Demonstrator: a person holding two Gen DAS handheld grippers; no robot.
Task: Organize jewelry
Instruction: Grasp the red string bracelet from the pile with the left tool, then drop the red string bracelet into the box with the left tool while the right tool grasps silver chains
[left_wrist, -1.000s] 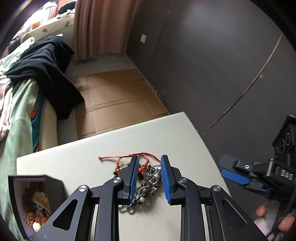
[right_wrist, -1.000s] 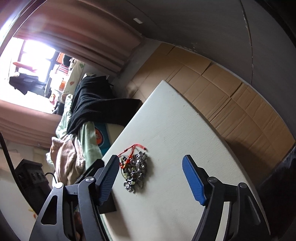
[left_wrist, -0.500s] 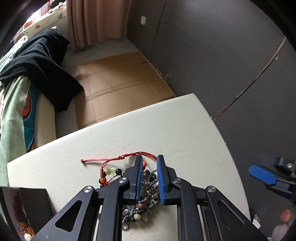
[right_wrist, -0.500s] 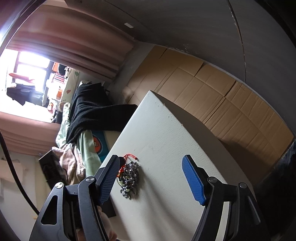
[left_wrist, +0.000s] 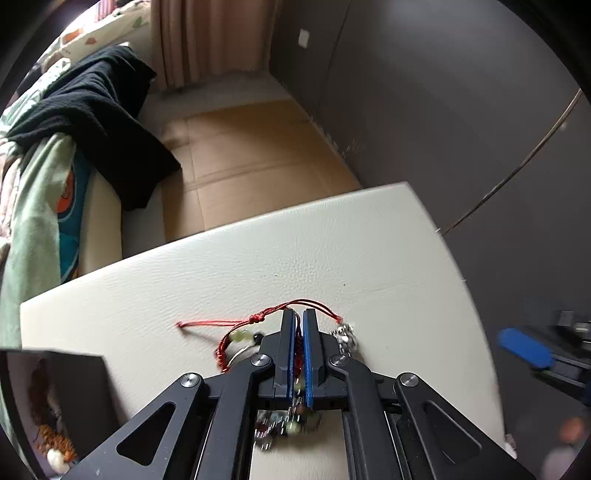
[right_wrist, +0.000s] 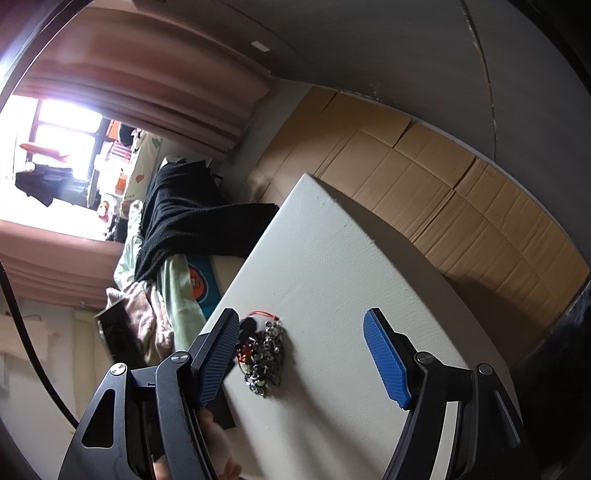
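A tangle of jewelry lies on the cream table (left_wrist: 332, 251): a red cord bracelet (left_wrist: 255, 321) with pale beads, a silver chain (left_wrist: 345, 338) and bead strands. My left gripper (left_wrist: 298, 314) points steeply down into the tangle. Its jaws are closing to a thin slit, with red cord and beads pinched between the blue pads. The right wrist view shows the same pile (right_wrist: 264, 354) low and left of centre. My right gripper (right_wrist: 301, 314) hovers open above the table to the pile's right, holding nothing. One of its blue pads (left_wrist: 524, 349) shows at the right of the left wrist view.
A dark open box (left_wrist: 74, 398) holding beads stands at the table's near left corner. Beyond the far edge lie flattened cardboard (left_wrist: 251, 166) on the floor and a bed with a black garment (left_wrist: 99, 122). A dark wall (left_wrist: 443, 110) runs along the right. A hand (right_wrist: 218, 454) shows at the bottom.
My left gripper has sunk onto the jewelry tangle and its jaws have closed from a finger-wide gap to a slit around the strands. The right gripper has kept its place and width.
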